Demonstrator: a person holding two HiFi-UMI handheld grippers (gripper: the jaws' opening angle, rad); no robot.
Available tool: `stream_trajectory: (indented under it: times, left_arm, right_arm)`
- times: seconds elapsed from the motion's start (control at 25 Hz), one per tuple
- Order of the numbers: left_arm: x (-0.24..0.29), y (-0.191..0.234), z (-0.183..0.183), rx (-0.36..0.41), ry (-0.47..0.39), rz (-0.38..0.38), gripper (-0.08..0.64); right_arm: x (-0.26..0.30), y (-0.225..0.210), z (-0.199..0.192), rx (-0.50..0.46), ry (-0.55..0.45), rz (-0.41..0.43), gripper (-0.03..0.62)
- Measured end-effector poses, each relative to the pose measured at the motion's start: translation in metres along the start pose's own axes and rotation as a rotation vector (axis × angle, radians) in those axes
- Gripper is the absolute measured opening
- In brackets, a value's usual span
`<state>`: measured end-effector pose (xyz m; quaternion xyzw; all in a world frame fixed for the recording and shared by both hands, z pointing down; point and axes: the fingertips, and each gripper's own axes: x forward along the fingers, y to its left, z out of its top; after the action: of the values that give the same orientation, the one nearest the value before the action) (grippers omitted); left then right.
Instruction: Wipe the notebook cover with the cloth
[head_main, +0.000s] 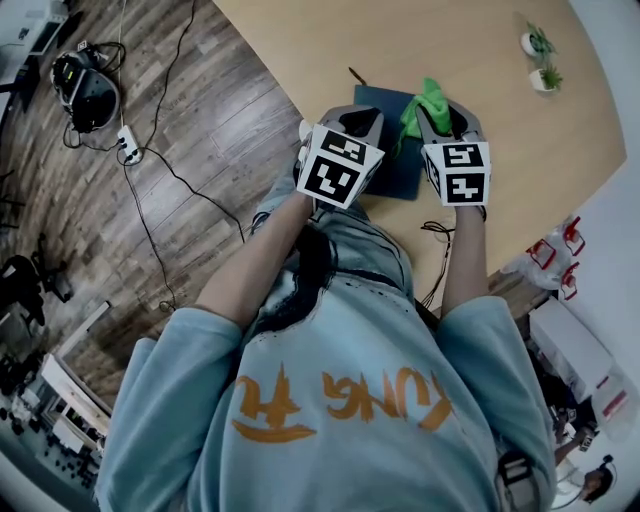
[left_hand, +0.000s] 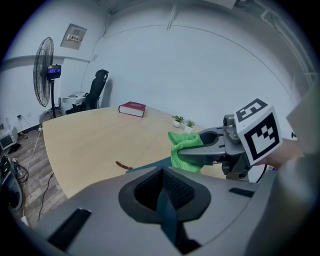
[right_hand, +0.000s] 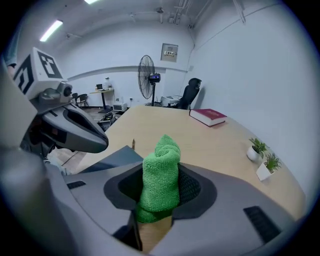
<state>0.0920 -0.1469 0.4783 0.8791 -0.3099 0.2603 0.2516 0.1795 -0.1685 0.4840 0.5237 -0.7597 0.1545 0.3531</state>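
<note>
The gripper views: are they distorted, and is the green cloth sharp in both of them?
Left gripper view: strong fisheye bending and dark corners; the cloth is fairly sharp, the notebook edge in the jaws soft. Right gripper view: same bending; the cloth is sharp, its weave visible; a ceiling lamp glares at top left.

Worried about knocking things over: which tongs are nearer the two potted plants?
Right. The right tongs, holding the green cloth, sit toward the potted plants; the left tongs, gripping the notebook, sit farther away.
</note>
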Motion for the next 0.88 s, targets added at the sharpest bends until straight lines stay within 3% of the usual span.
stream_trajectory:
  times: [0.4,0.88]
  left_arm:
    - [0.036,0.017,0.009,-0.031,0.042,0.018,0.018]
    - [0.044,0.014,0.008,-0.011,0.063,0.009,0.018]
  right_arm:
    - [0.044,-0.015,-0.004,-0.018,0.054,0.038,0.138]
    - [0.048,-0.014,-0.002,-0.085,-0.043,-0.009,0.135]
